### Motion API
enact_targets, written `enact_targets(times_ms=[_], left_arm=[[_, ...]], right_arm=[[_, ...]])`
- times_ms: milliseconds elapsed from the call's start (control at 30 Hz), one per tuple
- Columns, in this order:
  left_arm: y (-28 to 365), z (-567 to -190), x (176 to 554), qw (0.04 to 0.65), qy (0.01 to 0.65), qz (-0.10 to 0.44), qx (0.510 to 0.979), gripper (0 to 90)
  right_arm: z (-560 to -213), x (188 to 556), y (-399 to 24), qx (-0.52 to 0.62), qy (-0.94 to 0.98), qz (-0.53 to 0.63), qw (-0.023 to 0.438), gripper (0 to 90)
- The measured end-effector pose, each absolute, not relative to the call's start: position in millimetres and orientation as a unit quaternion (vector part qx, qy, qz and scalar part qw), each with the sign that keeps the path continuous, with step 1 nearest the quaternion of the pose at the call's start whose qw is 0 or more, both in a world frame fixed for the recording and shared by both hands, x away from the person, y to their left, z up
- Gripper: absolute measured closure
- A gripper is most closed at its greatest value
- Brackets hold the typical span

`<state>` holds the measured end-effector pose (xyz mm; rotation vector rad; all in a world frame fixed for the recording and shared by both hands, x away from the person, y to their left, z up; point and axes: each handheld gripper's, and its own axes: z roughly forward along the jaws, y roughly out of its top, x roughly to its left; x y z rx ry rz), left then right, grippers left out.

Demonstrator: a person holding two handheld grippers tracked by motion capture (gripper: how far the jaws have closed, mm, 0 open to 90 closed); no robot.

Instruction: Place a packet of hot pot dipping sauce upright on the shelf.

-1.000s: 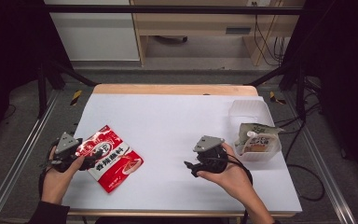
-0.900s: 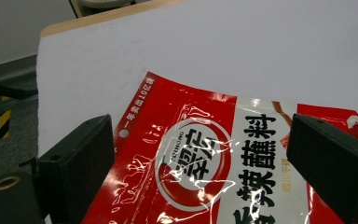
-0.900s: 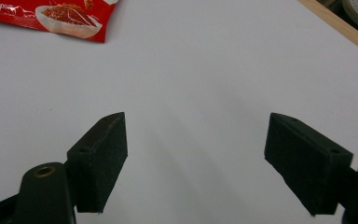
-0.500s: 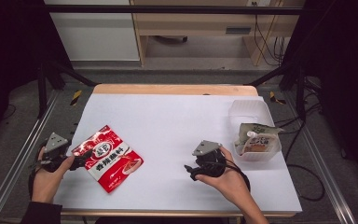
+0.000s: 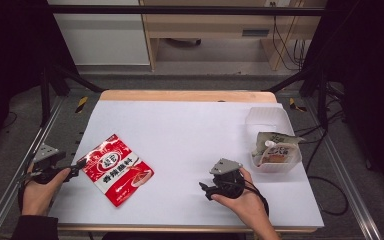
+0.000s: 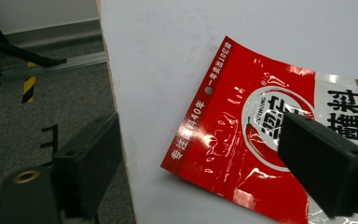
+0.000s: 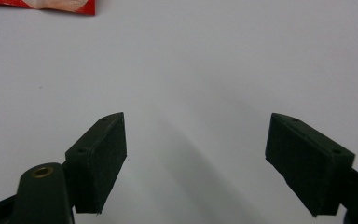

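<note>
Both tools [image 7: 196, 163] agape, empty

On the desk [image 5: 190, 125] a sachet [image 5: 116, 169] lies at the near left; a tub [image 5: 272, 150] holding a packet [image 5: 276, 146] stands at the right edge.
</note>
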<state>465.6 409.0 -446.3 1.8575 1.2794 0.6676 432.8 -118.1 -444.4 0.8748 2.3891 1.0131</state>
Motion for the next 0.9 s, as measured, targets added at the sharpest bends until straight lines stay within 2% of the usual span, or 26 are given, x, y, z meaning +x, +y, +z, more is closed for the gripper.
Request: enact_targets(times_ms=[400,900], left_arm=[[411.3,-458.7,478.7,0.375,0.510,0.230,0.739,32.6],[410.5,-470.6,488.3,0.367,0.514,0.199,0.750,35.3]], right_arm=[[-451.4,433.5,-115.6,0.310,0.860,0.350,0.202,21.2],[-453.4,433.8,-114.5,0.305,0.864,0.348,0.197,21.3]])
